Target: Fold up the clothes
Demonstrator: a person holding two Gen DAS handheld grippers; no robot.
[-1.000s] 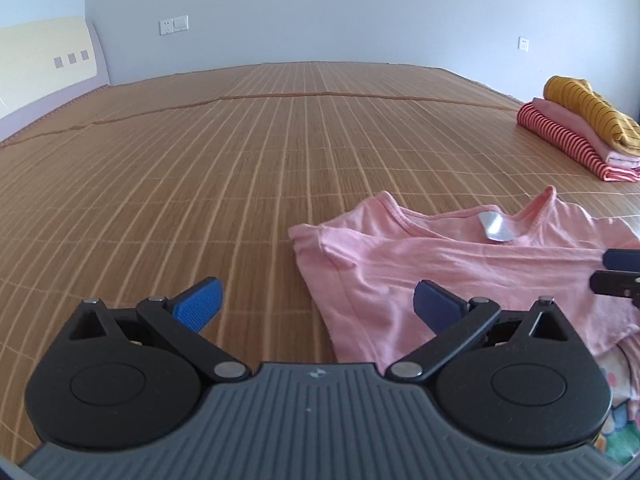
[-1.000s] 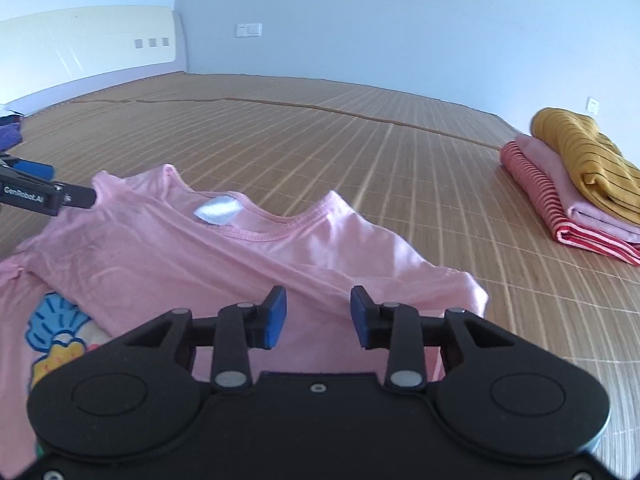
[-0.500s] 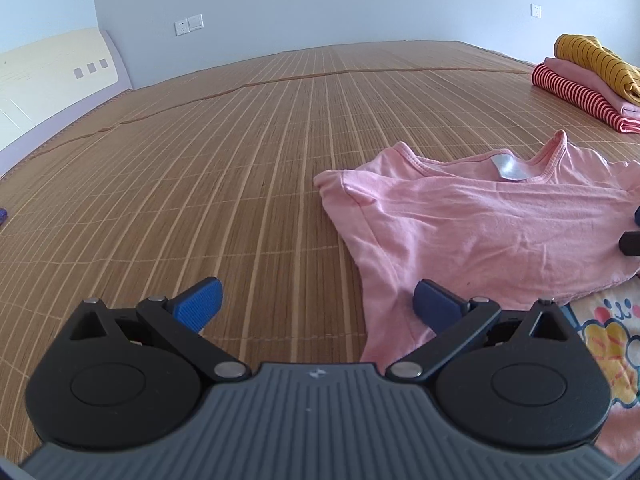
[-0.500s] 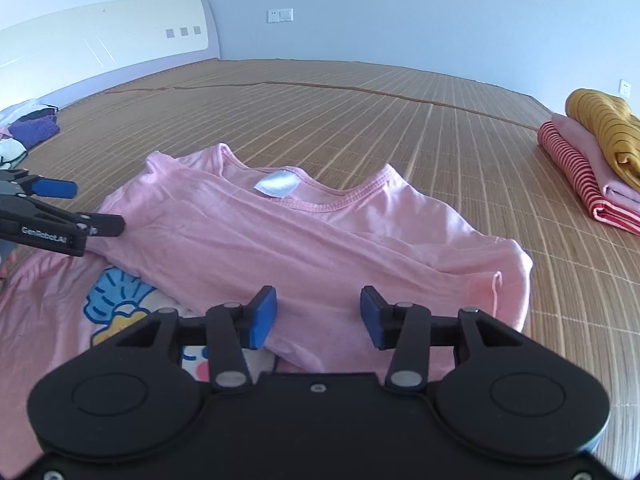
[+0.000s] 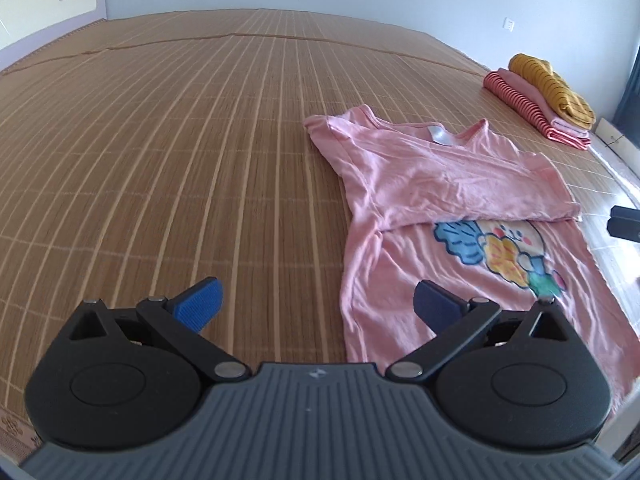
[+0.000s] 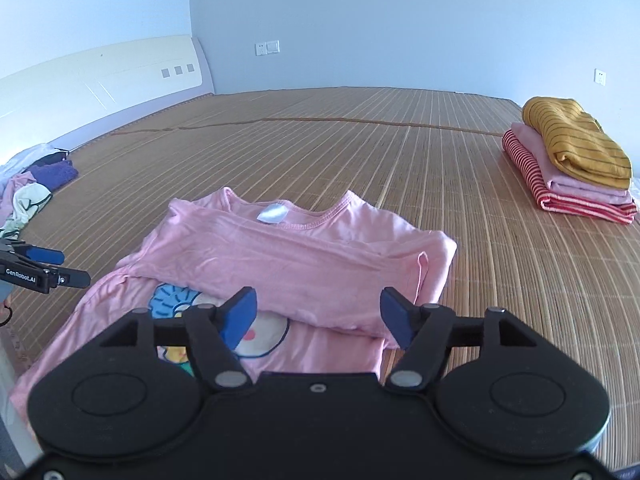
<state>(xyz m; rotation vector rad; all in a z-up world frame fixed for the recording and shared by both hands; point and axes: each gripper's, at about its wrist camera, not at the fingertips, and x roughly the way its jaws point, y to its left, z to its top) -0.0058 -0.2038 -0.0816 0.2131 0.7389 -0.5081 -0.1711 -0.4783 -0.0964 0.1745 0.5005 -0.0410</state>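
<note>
Pink cloth lies flat on the bamboo mat (image 6: 360, 152): the pink T-shirt (image 6: 304, 268) is spread print side up, its sleeves and upper part folded down in a band across the chest, so only the lower part of the cartoon print (image 5: 508, 256) shows below that band. Both claws hang empty with jaws spread wide — the left claw (image 5: 316, 300) at the shirt's left edge, the right claw (image 6: 320, 316) over its lower middle — likely placed to take the hem. Beyond the shirt's right shoulder sits a folded stack (image 6: 568, 160); off its left, well apart, loose clothes (image 6: 28, 188).
</note>
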